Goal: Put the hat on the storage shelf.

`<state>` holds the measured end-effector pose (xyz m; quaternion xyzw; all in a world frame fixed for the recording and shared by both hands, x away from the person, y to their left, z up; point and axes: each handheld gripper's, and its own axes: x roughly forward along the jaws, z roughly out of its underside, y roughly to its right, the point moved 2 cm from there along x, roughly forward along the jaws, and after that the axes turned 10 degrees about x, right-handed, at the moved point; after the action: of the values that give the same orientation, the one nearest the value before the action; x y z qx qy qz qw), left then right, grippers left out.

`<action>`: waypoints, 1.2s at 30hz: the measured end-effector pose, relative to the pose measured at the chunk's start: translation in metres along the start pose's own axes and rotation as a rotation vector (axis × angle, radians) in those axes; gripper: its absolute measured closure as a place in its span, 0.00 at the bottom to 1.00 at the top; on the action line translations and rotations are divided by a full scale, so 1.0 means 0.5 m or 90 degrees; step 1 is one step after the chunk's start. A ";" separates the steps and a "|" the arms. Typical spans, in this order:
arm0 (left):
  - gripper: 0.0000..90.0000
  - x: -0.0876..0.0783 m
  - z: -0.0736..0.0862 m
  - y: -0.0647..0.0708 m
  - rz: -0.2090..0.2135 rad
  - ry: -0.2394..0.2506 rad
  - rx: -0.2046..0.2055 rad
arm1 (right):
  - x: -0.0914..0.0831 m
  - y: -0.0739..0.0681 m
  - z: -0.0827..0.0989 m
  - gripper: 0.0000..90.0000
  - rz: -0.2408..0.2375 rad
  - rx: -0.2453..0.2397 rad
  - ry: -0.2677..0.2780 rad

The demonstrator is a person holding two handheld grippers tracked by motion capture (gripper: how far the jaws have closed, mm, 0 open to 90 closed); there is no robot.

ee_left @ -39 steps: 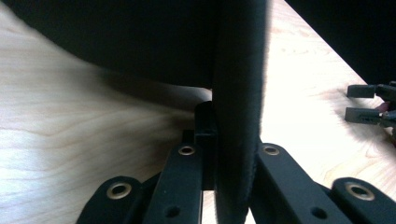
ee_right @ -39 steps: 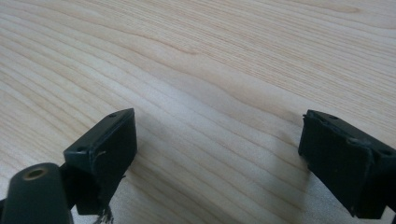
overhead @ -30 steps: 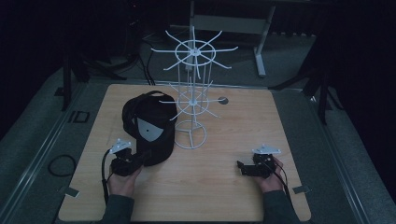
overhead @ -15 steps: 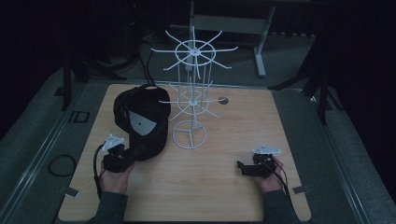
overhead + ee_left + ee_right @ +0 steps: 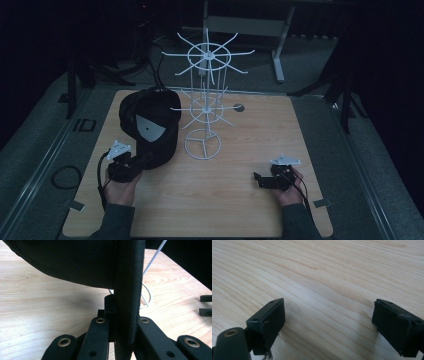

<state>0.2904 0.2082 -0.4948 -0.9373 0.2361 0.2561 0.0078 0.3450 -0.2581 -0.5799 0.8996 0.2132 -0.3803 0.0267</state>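
- In the left gripper view the left gripper's jaws are pinching the brim edge of the black cap, held clear above the desk.
- The high view shows the cap at the desk's left side, beside the white wire rack, with the left gripper at its near edge.
- The right gripper view shows the right gripper's jaws spread wide over bare wood.
- From above, the right gripper sits at the near right, well apart from the cap.
- The room around the pale wooden desk is dark.
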 end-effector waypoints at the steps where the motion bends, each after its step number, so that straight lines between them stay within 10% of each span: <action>1: 0.96 -0.002 0.000 0.000 0.001 0.001 0.000 | 0.000 0.000 0.000 0.13 0.000 0.000 0.000; 36: 0.96 -0.049 -0.029 0.012 -0.074 0.029 0.047 | 0.001 0.000 -0.001 0.13 -0.001 -0.001 0.000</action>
<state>0.2759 0.2116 -0.4699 -0.9541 0.1910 0.2249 0.0519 0.3455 -0.2580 -0.5798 0.8994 0.2144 -0.3799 0.0271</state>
